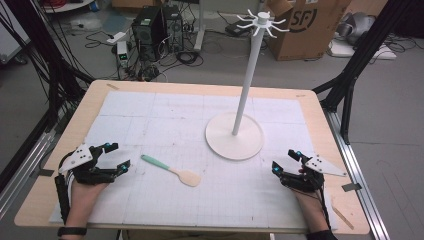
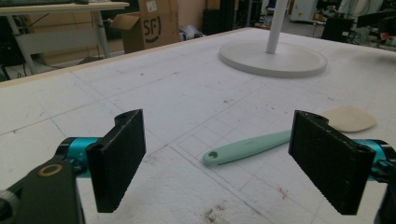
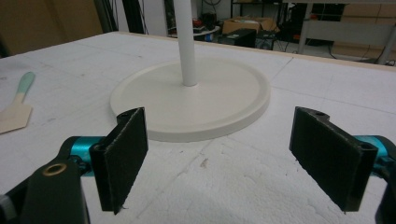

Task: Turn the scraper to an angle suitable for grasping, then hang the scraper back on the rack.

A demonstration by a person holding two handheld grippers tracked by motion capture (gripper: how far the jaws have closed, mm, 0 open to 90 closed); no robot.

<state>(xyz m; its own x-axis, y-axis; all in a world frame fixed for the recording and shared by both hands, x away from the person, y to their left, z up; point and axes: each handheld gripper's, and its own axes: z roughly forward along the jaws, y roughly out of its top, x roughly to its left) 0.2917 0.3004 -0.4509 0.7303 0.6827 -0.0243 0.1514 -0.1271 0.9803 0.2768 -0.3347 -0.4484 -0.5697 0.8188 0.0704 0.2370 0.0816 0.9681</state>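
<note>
A: High view. The left gripper [image 1: 116,156] and the right gripper [image 1: 283,161] rest at the near corners of the white mat [image 1: 165,107], each with its jaws spread and nothing between them. The spatula [image 1: 171,170], green handle and pale blade, lies flat on the mat just to the right of the left gripper, apart from it. The white stand [image 1: 235,136] rises from its round base nearer the right gripper; its ring of hooks at the top is seen from this camera.

B: Left gripper view. The left gripper [image 2: 219,158] looks across the mat between its two released pads. The spatula [image 2: 247,147] lies beyond them, and the hole at the end of its handle shows here, a detail too small from above.

A: Right gripper view. The right gripper [image 3: 217,156], likewise released, faces the stand's base [image 3: 196,100]; the raised rim of the base is legible. The spatula's blade [image 3: 16,112] shows at the left edge.
</note>
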